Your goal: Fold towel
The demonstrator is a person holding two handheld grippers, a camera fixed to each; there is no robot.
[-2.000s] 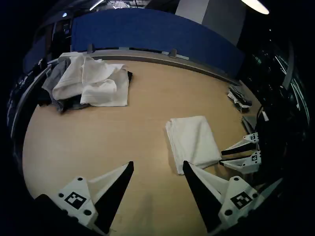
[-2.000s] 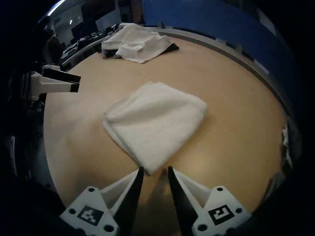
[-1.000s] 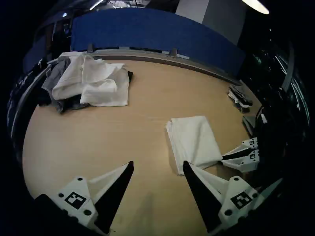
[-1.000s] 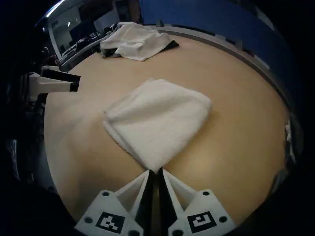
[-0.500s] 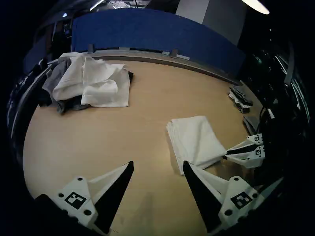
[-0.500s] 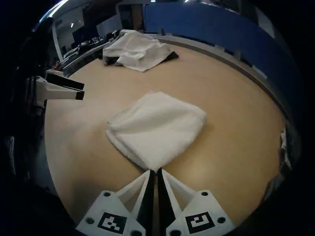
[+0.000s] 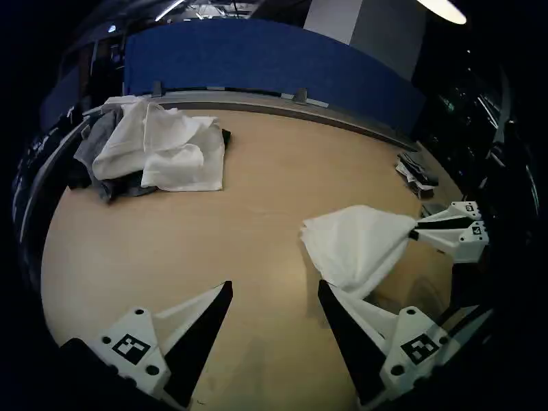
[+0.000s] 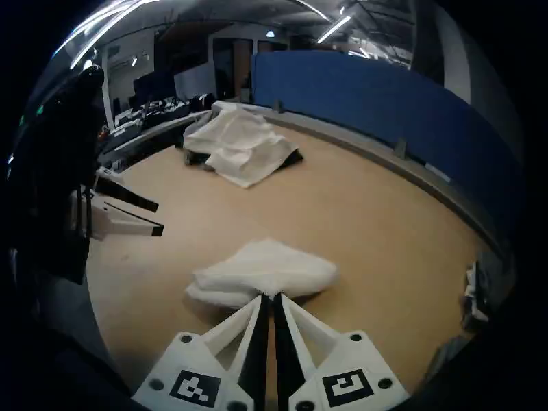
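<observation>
Right gripper view: the right gripper [image 8: 268, 299] has its jaws clenched on one corner of the white towel [image 8: 264, 274], and the cloth bunches up just ahead of the fingertips, layers showing along its near edge. In the left gripper view the towel hangs from that pinched corner and drapes down toward the desk [image 7: 205, 226] on the right side. I cannot tell whether its lowest fold touches the wood.

The left gripper [image 7: 275, 284] hovers low with its jaws released wide, holding nothing, the towel just beside its right finger. Far across the desk lies a pile [image 7: 161, 144] of other linen, well apart from the action.

My read: this is a lift by one corner, either to swing the cloth over for another fold or to carry an already compact bundle away. Held by a single corner, the layers look ready to slip open. The next move calls for the free left gripper to take an opposite corner or edge, then for both to lay the towel flat with edges matched.
</observation>
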